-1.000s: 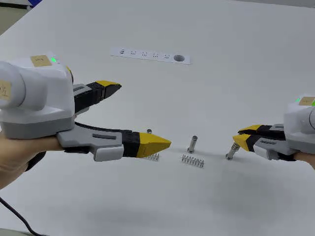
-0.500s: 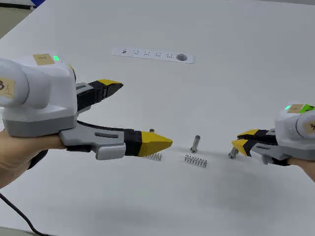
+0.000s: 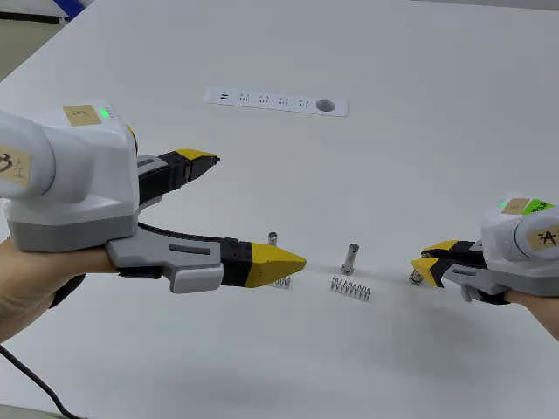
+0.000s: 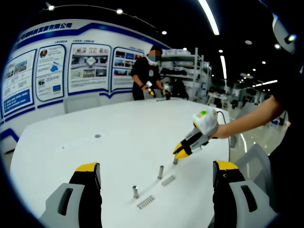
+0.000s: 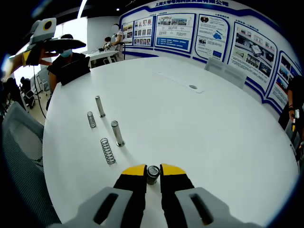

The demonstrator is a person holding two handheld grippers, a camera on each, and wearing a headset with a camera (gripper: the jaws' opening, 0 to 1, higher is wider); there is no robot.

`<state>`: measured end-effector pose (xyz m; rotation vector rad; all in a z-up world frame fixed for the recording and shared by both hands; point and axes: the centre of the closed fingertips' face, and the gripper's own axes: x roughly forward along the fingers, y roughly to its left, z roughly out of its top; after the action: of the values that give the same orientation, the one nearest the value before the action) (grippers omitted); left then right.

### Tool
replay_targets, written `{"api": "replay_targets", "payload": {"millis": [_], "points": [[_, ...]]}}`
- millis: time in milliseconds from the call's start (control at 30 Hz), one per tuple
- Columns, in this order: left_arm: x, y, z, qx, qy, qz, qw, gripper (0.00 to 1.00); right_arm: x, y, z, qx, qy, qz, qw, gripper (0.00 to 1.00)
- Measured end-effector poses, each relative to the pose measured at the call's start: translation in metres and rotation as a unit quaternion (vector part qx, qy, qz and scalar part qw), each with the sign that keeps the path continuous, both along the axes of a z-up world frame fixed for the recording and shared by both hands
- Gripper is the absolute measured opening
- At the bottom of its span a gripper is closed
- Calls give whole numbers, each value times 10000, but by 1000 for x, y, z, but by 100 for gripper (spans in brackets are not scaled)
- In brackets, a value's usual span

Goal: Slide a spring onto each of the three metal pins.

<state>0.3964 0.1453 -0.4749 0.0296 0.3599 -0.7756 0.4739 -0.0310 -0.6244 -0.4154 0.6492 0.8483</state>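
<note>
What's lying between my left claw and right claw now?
In the left gripper view: the nearer upright silver metal pin with a loose coiled wire spring beside it, then a second pin and second spring.

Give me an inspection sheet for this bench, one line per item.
Surface: white table, no marks seen.
Job's things: left pin and middle pin upright, bare; left spring and middle spring lie loose beside them; right pin seems to carry a spring.
Clutter: power strip at far side.
Grippers: left tongs open above the table; right tongs shut on right pin.
Cables: dark cable at near left edge.
Surroundings: wall posters, people behind.
</note>
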Motion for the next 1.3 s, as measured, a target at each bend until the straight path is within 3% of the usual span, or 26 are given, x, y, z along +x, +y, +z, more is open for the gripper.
{"api": "replay_targets", "payload": {"millis": [133,233,533,633,733,800,933,1133,1300], "points": [[0,-1,1,-4,-11,-7,10000,100,0,0,-1,18,63,-64,10000,12],[-1,0,-2,50,13,-27,10000,100,3,0,2,74,29,-152,9999,18],[-4,10,-1,36,6,21,10000,100,3,0,35,141,-362,-75,9992,20],[-3,15,-1,-16,3,90,10000,100,-4,6,45,240,-428,57,9988,21],[-3,20,-1,-29,-5,152,9999,100,-16,20,49,302,-464,463,9974,21],[-3,23,-2,-30,2,194,9998,100,-27,32,47,275,-398,758,9960,21],[-4,27,-5,-40,29,245,9997,99,-43,50,29,100,-205,1282,9915,21],[-8,33,-8,8,67,271,9996,99,-45,61,3,-18,43,1340,9910,21],[-10,46,-14,59,141,406,9991,99,-47,65,-14,-108,233,1351,9905,21]]}}
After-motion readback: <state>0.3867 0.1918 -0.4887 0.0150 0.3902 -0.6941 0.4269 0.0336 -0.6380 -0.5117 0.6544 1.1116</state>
